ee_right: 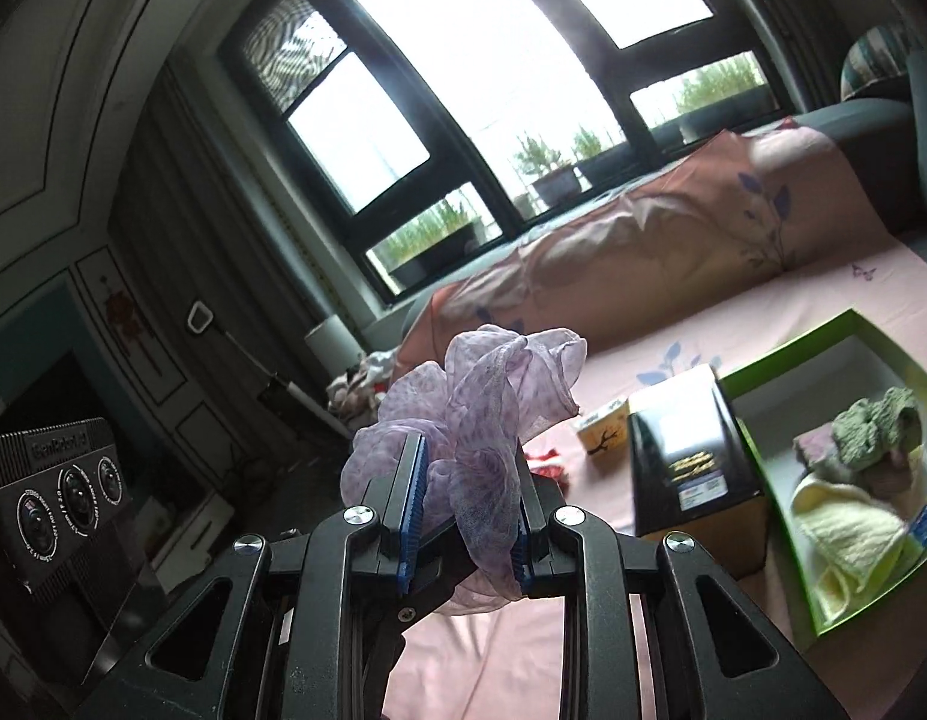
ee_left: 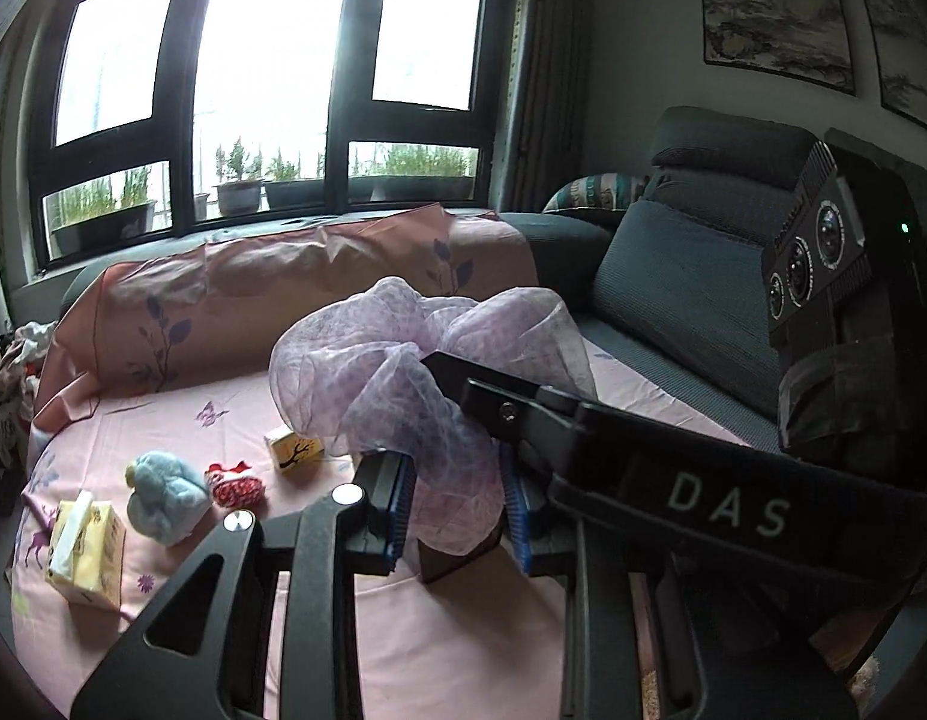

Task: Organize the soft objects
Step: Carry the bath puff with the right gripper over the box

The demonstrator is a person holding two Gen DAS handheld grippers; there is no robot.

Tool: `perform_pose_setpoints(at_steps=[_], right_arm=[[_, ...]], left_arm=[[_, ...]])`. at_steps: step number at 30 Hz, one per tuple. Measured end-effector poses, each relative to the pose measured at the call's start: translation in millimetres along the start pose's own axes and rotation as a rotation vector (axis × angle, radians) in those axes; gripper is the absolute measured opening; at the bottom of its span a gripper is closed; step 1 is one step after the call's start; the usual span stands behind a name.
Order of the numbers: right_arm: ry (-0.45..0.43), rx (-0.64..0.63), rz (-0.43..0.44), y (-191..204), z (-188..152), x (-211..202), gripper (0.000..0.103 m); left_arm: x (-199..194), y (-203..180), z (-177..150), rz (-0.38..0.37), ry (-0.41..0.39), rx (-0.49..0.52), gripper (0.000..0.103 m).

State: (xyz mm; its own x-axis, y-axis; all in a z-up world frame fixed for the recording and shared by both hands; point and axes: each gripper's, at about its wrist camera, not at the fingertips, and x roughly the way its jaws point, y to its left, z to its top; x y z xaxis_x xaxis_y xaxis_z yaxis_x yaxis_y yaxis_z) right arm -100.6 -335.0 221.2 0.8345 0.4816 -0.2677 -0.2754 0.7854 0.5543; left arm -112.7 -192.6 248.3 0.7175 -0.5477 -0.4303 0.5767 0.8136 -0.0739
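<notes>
Counting shows one sheer lilac scarf (ee_left: pixel 403 360), two hand-held grippers, two yellow tissue packs, one fluffy blue plush toy (ee_left: pixel 163 495) and one green box (ee_right: pixel 823 354). Bunched and gauzy, the scarf hangs above the pink sheet (ee_left: pixel 463 630), pinched between the blue ribbed pads of the left hand-held gripper (ee_left: pixel 457 516) and likewise clamped in the right hand-held gripper (ee_right: pixel 463 522). Knitted cloths lie inside the box.

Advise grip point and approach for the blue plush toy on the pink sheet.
Take the blue plush toy across its rounded upper body, coming from above. It lies slumped on the pink sheet, the yellow tissue pack close on one side and the red pouch on the other, so a sideways approach would likely nudge them.
</notes>
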Motion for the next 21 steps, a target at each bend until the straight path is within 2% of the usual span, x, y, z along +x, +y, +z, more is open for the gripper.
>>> perform_pose_setpoints(at_steps=[6, 10, 14, 21], right_arm=[[-0.112, 0.064, -0.064, -52, 27, -24, 0.027], [-0.153, 0.118, -0.135, -93, 40, -29, 0.027], [-0.169, 0.209, -0.109, -141, 43, -27, 0.027], [-0.148, 0.329, -0.189, -197, 41, -10, 0.027]], left_arm=[[50, -36, 30, -0.116, 0.004, 0.096, 0.025], [93, -54, 41, -0.216, 0.059, 0.106, 0.026], [133, -75, 43, -0.212, 0.107, 0.166, 0.026], [197, -94, 33, -0.218, 0.239, 0.207, 0.026]])
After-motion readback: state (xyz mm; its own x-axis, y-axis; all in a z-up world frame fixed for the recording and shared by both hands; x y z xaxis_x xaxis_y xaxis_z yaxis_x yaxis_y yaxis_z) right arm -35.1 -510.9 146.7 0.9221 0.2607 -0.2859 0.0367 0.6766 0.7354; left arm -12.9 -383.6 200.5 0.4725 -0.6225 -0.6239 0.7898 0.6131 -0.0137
